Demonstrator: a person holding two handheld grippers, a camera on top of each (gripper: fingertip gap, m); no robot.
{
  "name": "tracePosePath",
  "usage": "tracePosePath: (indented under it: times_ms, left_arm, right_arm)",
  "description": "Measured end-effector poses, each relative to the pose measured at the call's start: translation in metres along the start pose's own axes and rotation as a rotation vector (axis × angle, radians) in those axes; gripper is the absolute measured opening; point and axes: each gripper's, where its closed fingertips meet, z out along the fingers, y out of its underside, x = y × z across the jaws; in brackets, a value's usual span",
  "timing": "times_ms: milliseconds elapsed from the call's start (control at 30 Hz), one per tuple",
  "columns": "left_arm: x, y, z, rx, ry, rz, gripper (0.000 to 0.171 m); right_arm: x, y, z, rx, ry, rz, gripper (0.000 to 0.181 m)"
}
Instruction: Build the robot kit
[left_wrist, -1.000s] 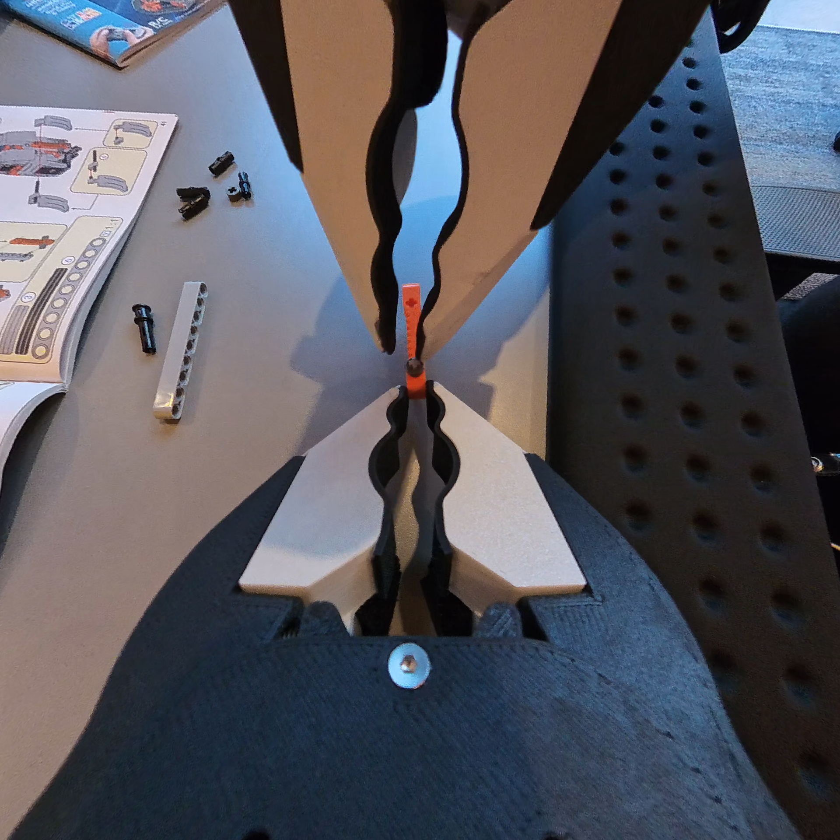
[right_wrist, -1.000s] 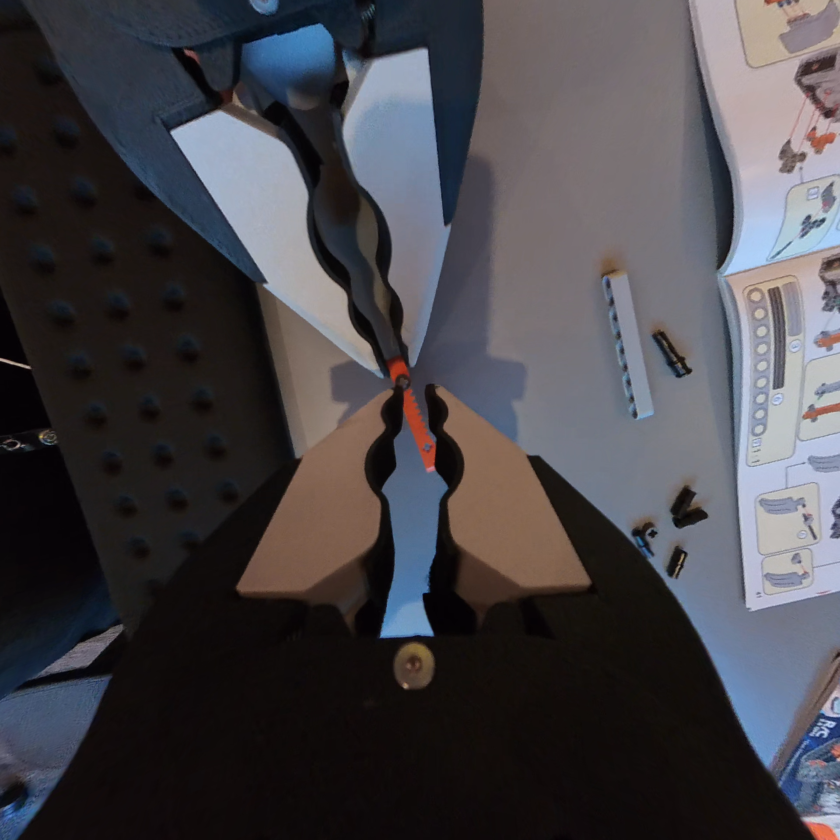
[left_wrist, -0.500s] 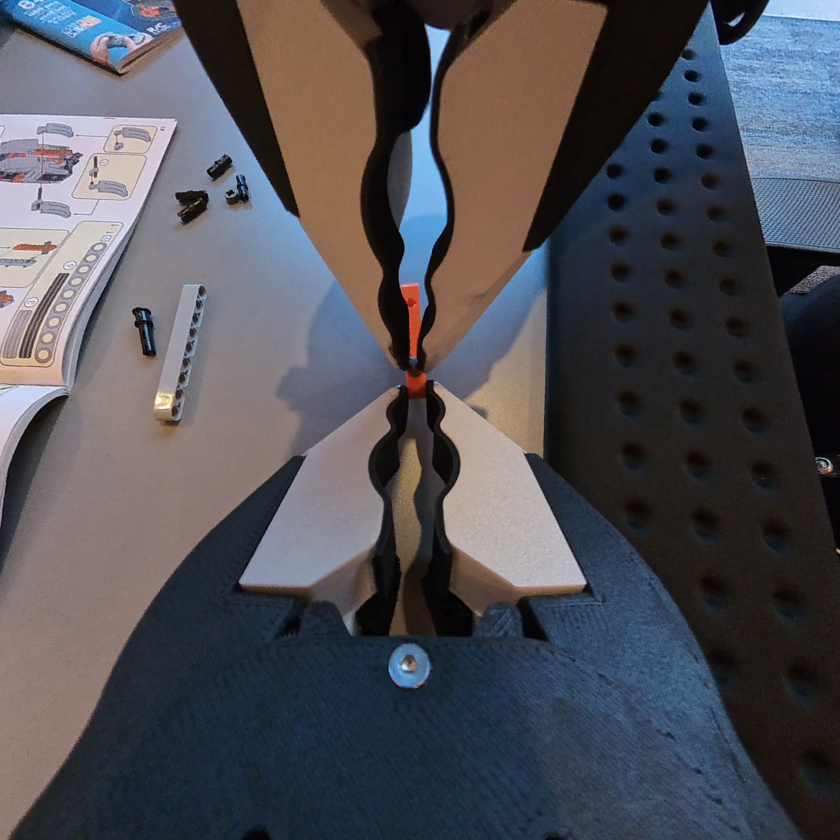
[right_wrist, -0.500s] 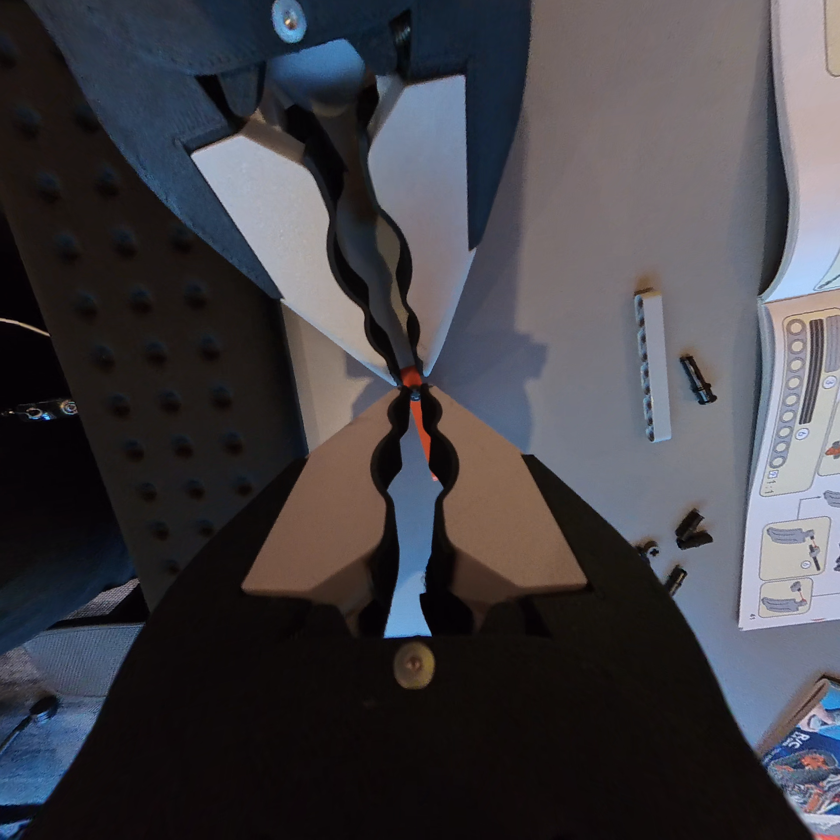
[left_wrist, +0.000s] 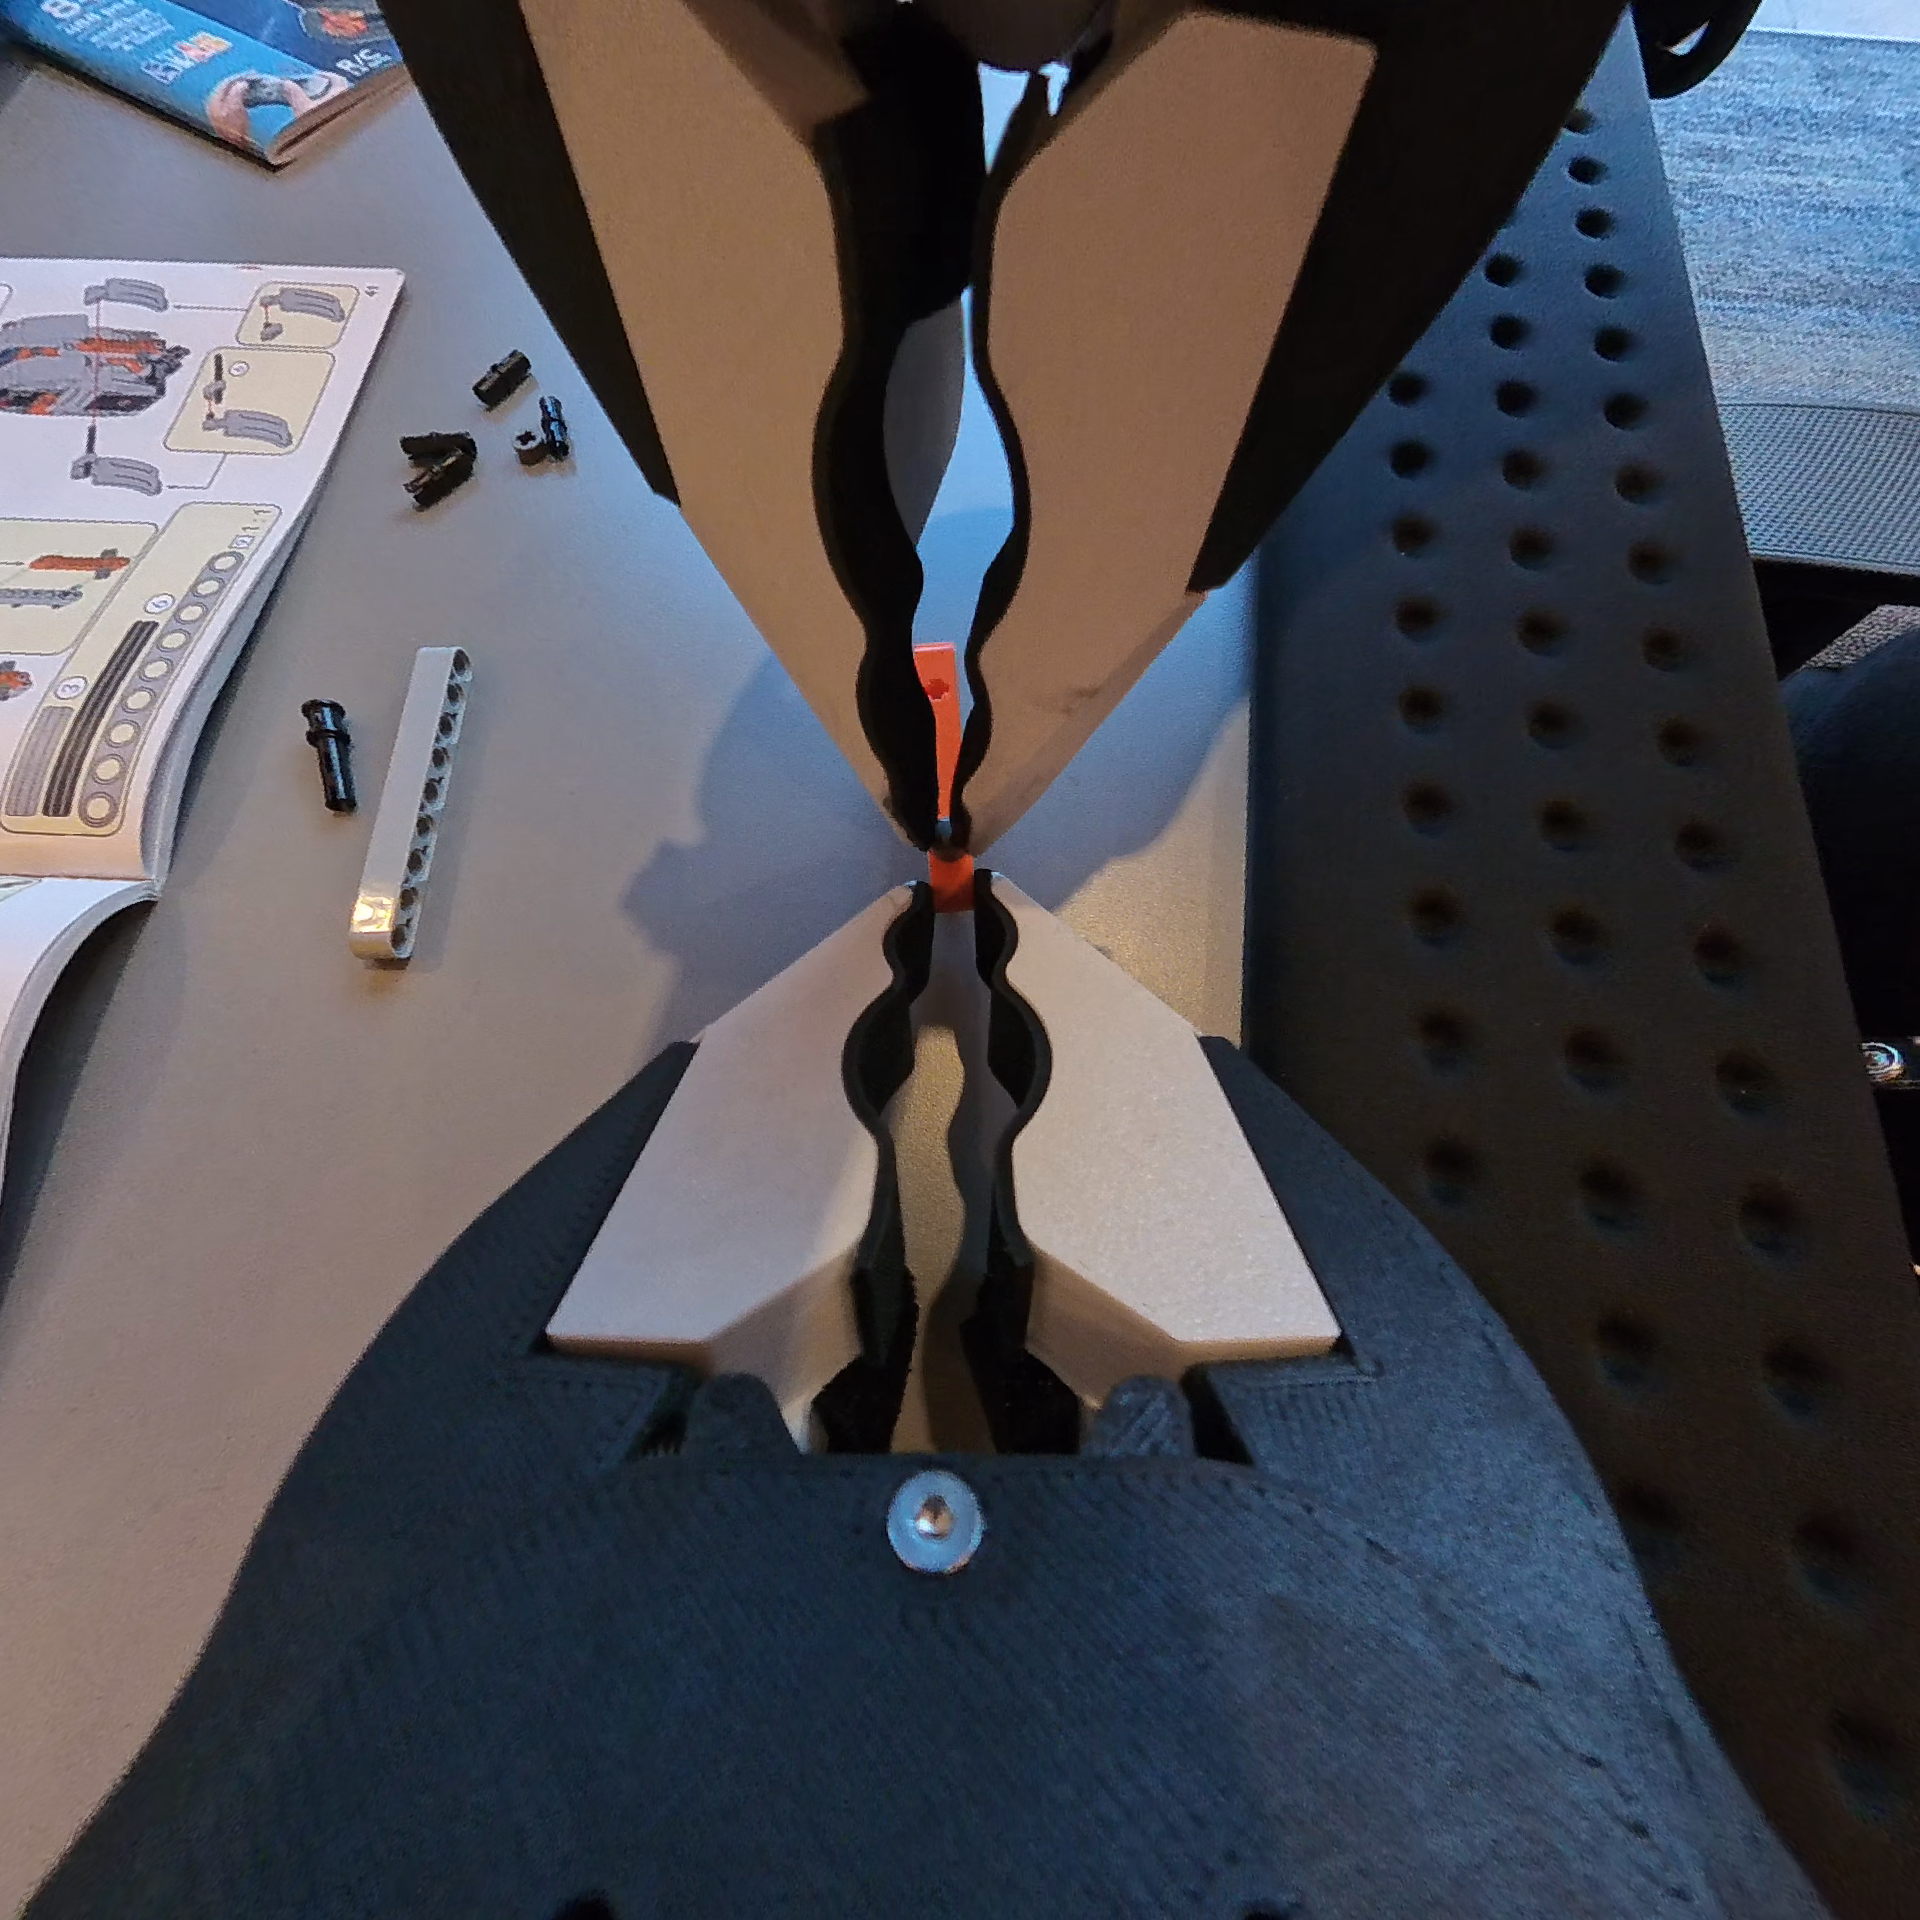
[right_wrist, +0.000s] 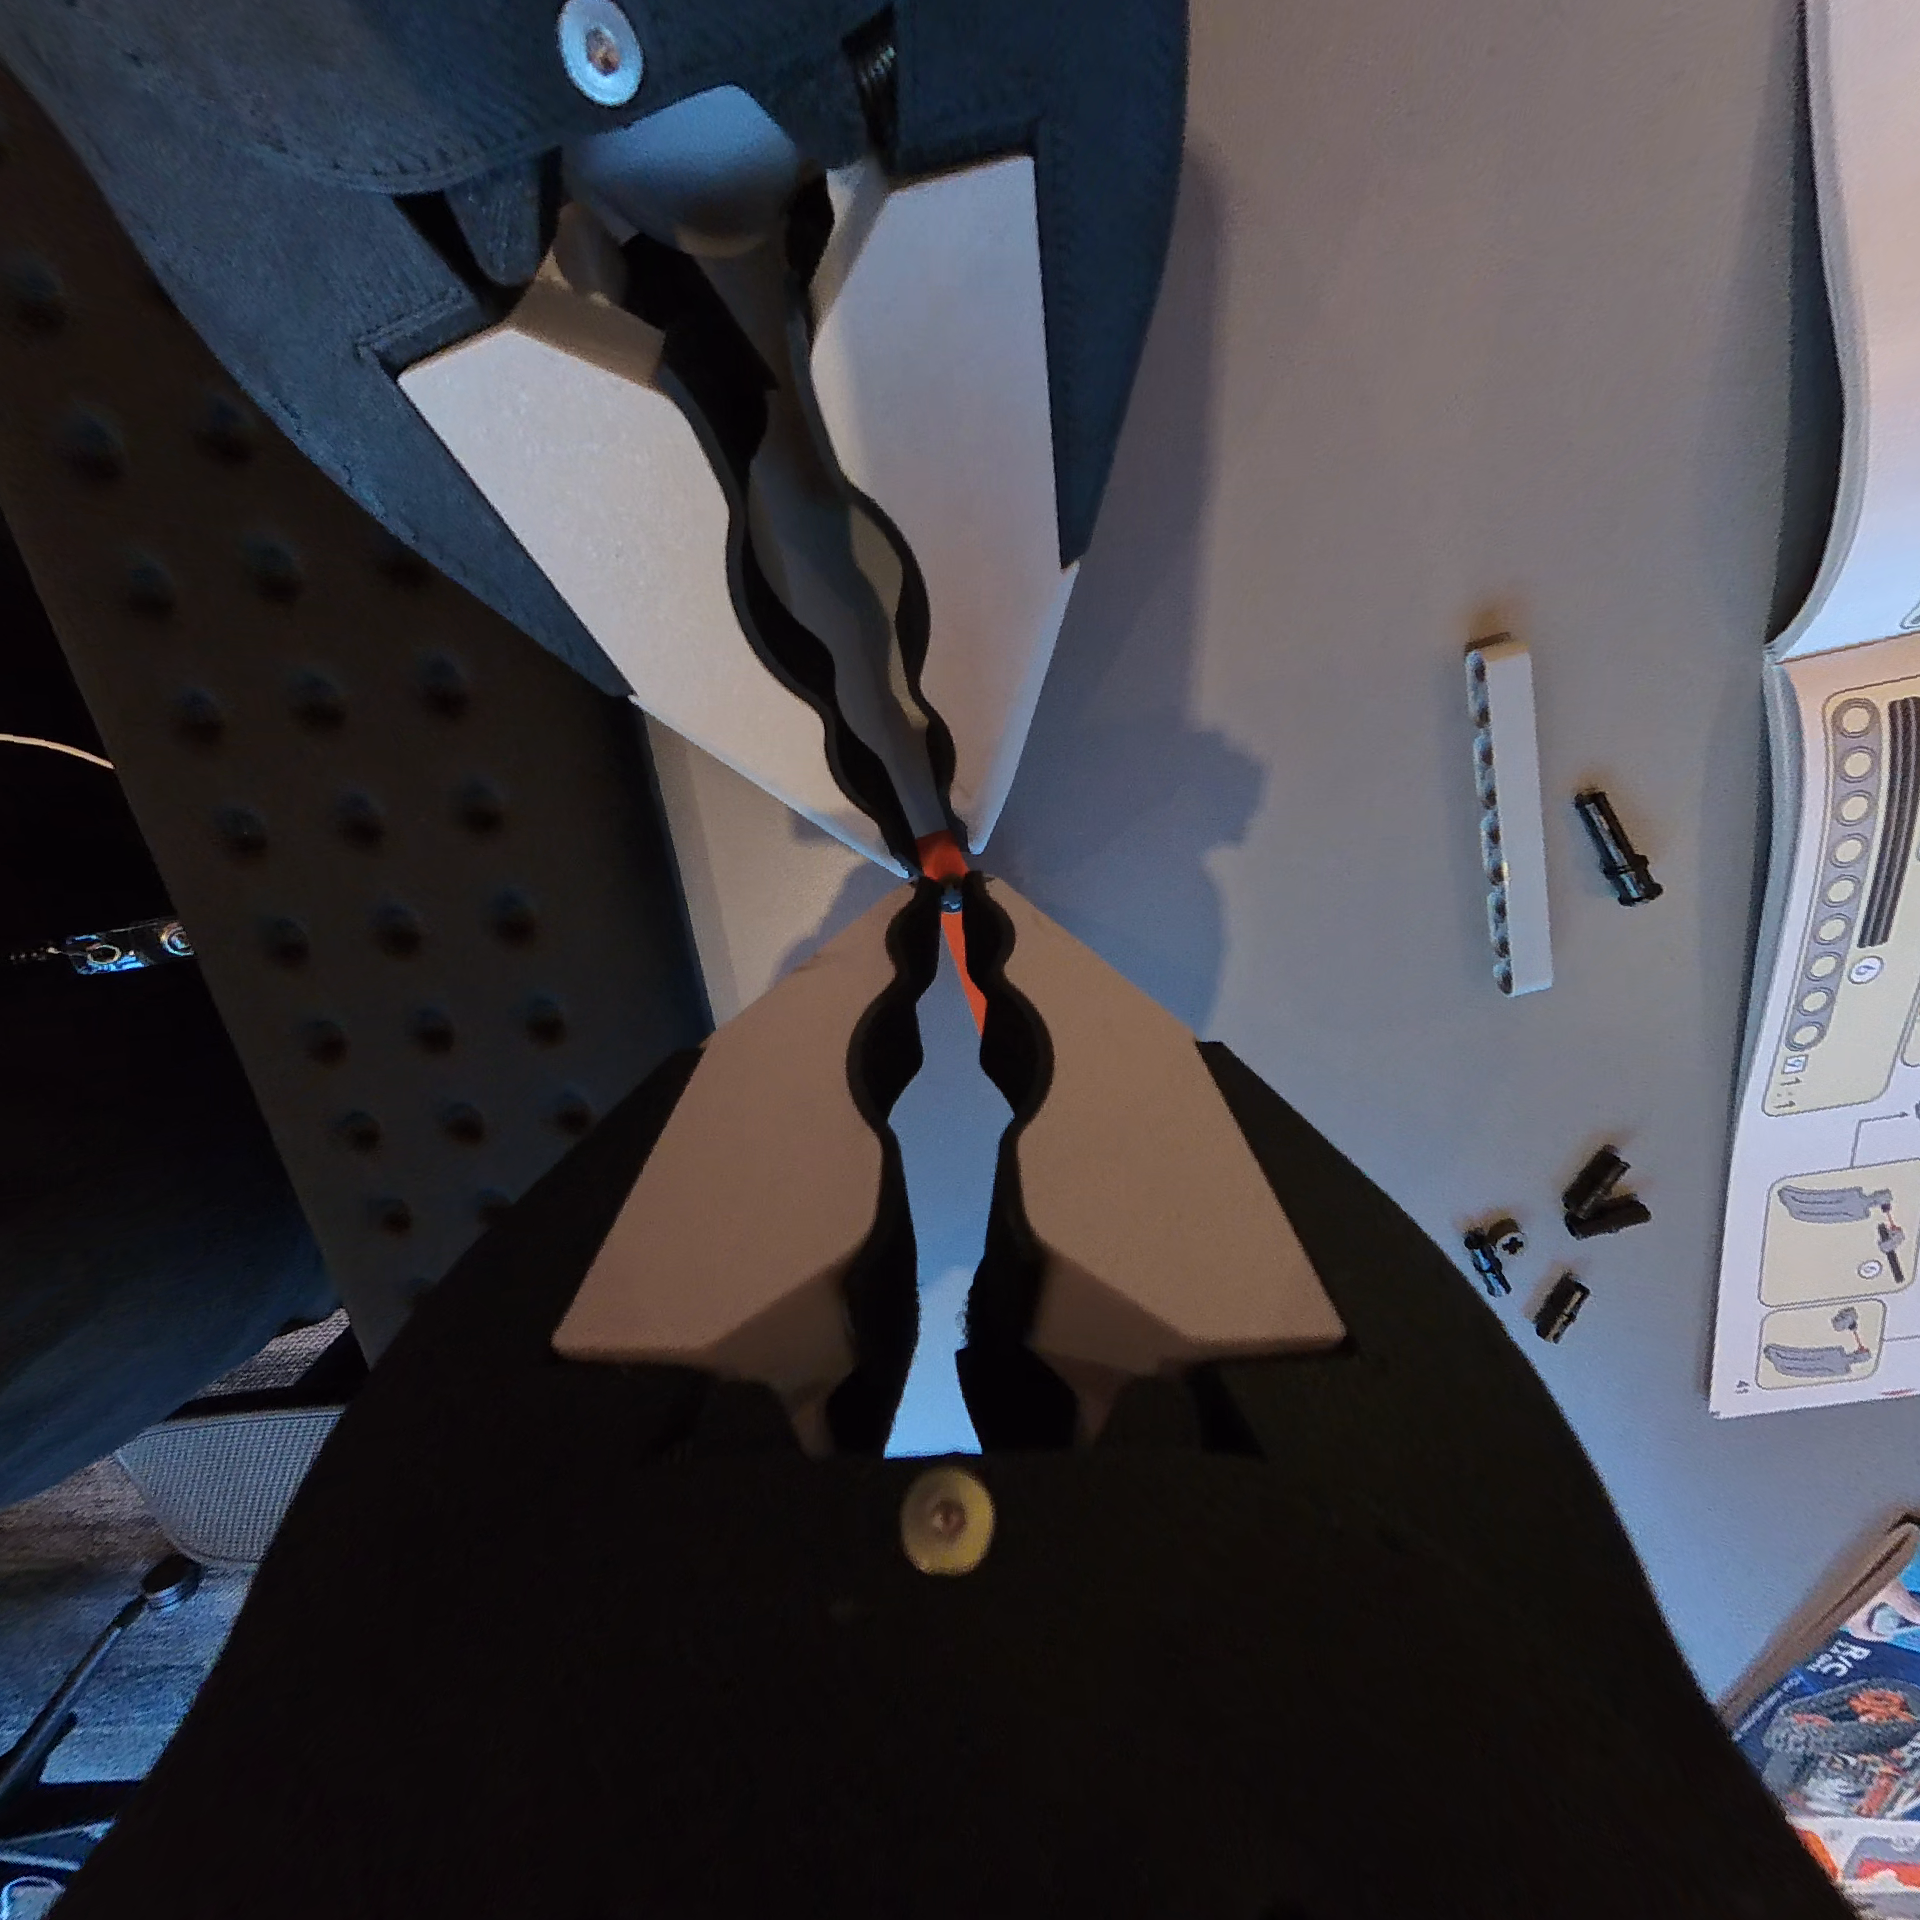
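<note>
Above the bench's (left_wrist: 623, 1091) right edge, the left wrist view showed the left tool (left_wrist: 951, 896) clamped on one end of an orange piece (left_wrist: 951, 871), meeting the right tool (left_wrist: 938, 826) tip to tip. By the right wrist view, the right tool's tips were pinched nearly closed on a dark pin (right_wrist: 948, 902) in that piece; a white beam (right_wrist: 1512, 821) lay well apart.

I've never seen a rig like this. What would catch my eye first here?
Two pairs of tongs, left tongs and right tongs, meet tip to tip in mid-frame, both pinching a small orange piece. To one side on the grey table lie a white holed beam, black pins and an open instruction booklet.
</note>
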Motion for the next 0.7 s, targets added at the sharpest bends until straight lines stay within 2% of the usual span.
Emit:
tracePosePath:
  times_ms: [700]
  left_arm:
    - [0.0007,-0.0007,0.0002,0.003,0.016,-0.009,0.004]
  right_arm:
    - [-0.0033,0.0035,0.0012,-0.004,0.000,-0.022,0.003]
